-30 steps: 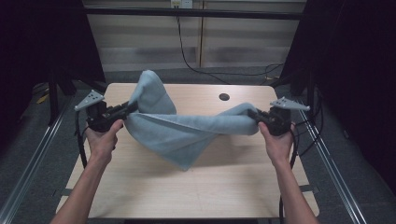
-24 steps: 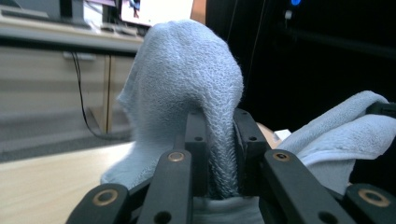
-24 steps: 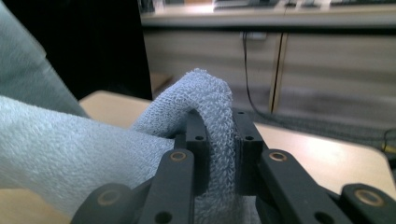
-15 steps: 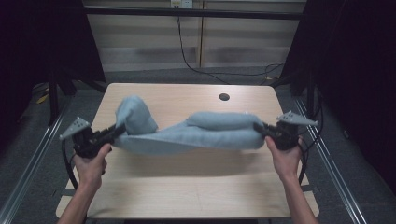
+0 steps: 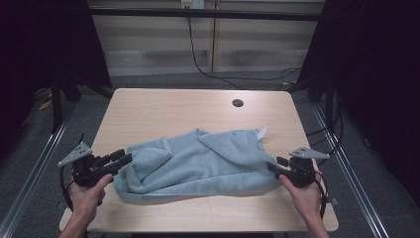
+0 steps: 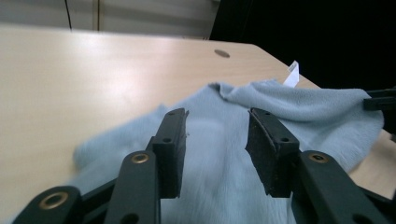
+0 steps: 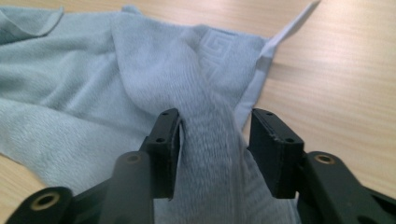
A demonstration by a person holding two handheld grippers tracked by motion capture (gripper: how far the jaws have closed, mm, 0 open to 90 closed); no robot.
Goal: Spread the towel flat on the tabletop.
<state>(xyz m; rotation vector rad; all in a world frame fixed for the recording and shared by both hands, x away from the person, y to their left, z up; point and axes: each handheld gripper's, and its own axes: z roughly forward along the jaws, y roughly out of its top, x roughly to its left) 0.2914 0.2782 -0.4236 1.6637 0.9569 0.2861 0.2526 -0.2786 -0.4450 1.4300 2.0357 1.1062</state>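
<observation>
The light blue towel (image 5: 198,161) lies crumpled across the near half of the surface (image 5: 163,106), stretched between the 2 claws. The left claw (image 5: 124,159) sits at the towel's left end, near the surface's left edge; its jaws have just been opening and now stand apart, with cloth lying between and below them but not pinched. The right claw (image 5: 271,166) sits at the towel's right end, toward the near right corner; its jaws have also just been opening, and a ridge of towel runs up between them, brushing the left pad while the right pad stands clear.

A white tag (image 5: 263,132) sticks out at the towel's far right corner. The towel's near end is cut off in both gripper views.

The left hand (image 5: 88,196) and right hand (image 5: 304,194) come in from the near edge, each holding its claw roughly level and pointing inward at the towel.
</observation>
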